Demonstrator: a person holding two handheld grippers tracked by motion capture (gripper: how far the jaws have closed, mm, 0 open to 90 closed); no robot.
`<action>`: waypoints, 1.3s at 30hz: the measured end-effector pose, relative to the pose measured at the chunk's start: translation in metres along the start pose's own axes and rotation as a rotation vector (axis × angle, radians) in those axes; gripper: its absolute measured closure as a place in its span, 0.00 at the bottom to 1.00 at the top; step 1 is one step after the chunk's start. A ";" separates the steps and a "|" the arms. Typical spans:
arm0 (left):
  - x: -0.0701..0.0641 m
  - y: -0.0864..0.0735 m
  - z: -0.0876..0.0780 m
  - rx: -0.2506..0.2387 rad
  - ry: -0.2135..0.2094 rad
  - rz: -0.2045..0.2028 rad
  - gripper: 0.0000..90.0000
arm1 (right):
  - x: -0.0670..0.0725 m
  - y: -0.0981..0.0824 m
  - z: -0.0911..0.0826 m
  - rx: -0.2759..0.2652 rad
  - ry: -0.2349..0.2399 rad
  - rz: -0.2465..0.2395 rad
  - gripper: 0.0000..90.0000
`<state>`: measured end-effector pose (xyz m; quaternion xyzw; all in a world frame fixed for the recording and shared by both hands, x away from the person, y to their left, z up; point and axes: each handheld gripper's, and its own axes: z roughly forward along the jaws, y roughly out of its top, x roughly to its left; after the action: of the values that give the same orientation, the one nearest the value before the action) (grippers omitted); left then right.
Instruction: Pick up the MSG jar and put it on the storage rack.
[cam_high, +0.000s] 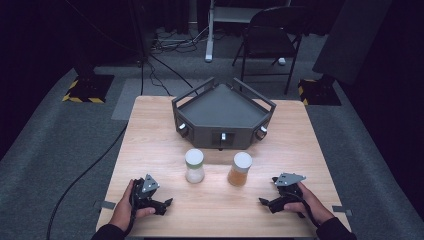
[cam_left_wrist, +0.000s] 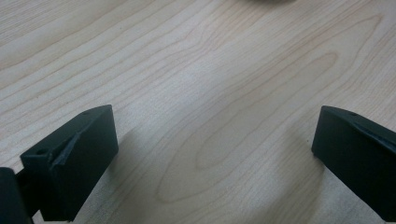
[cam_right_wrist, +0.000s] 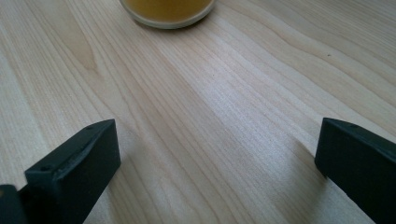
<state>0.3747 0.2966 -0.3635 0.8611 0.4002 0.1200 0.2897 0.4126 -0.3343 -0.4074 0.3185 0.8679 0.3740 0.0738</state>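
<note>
Nothing is underway yet: both jars, the pale one (cam_high: 194, 165) and the amber one (cam_high: 240, 169), stand mid-table (cam_high: 150, 145), untouched. Left claw (cam_high: 168, 202) and right claw (cam_high: 263, 201) rest wide apart, empty.

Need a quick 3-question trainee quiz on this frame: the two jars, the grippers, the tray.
1. True or false: the left gripper holds the white-lidded jar of pale powder.
2. Which jar stands nearer the right gripper: A) pale powder, B) the white-lidded jar of amber contents?
3. What stands behind both jars on the light wooden table?

Key: 1 false, its jaws are open and empty. 2 B. 3 the dark grey angular tray.
</note>
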 end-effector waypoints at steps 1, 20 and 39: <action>0.000 0.000 0.000 0.001 0.000 0.001 0.00 | 0.000 0.000 0.000 0.000 0.000 0.000 0.00; -0.010 0.005 -0.005 -0.020 0.020 0.040 0.02 | 0.000 0.000 0.000 0.000 0.000 0.000 0.00; -0.017 0.010 -0.014 -0.118 0.007 0.049 0.02 | 0.000 0.000 0.000 0.000 0.000 0.000 0.00</action>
<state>0.3632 0.2845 -0.3459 0.8516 0.3723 0.1536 0.3354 0.4127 -0.3343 -0.4074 0.3183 0.8680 0.3740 0.0738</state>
